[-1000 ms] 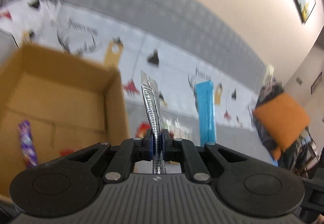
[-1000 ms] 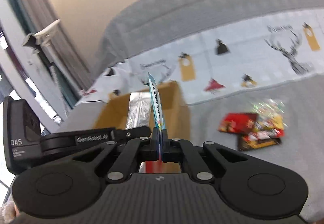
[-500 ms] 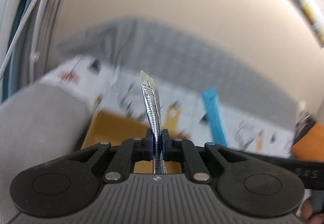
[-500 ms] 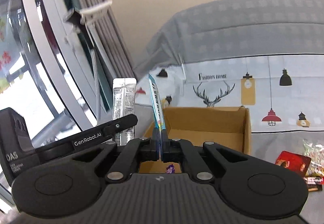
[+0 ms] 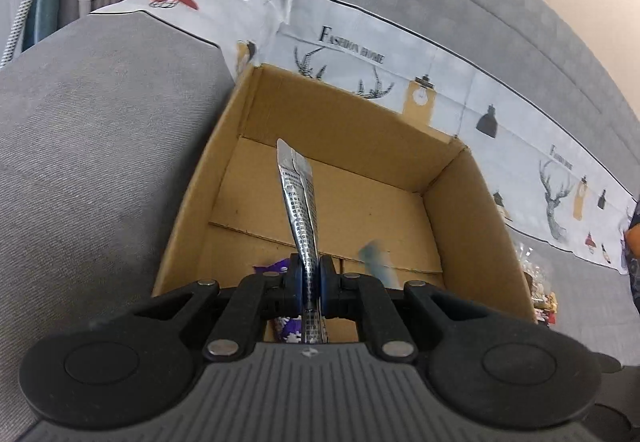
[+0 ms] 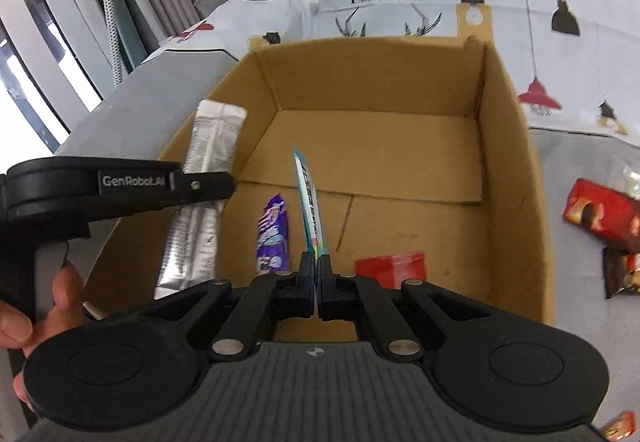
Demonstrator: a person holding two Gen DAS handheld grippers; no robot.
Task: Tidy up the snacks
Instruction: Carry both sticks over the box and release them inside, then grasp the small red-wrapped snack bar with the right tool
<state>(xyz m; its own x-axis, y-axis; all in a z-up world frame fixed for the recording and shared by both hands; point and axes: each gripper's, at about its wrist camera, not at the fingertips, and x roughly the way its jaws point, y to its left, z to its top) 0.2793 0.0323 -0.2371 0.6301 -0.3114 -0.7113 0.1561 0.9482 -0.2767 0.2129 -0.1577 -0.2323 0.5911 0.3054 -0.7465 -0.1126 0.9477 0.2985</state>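
Left wrist view, blue packet (image 5: 374, 260) blurred, purple packet (image 5: 286, 322) half-hidden

One cardboard box (image 6: 516, 146) is seen. Two packets are counted inside it: one purple (image 6: 273, 232), one red (image 6: 390, 268). Two stick packets are held, one silver (image 6: 208, 198), one blue (image 6: 310, 208). Two hand-held grippers are counted, left (image 5: 309, 280) and right (image 6: 318, 284).

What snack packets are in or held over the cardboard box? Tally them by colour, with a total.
Silver packet: 1, in left gripper
Blue packet: 1, in right gripper
Purple packet: 1, in cardboard box
Red packet: 1, in cardboard box
Total: 4
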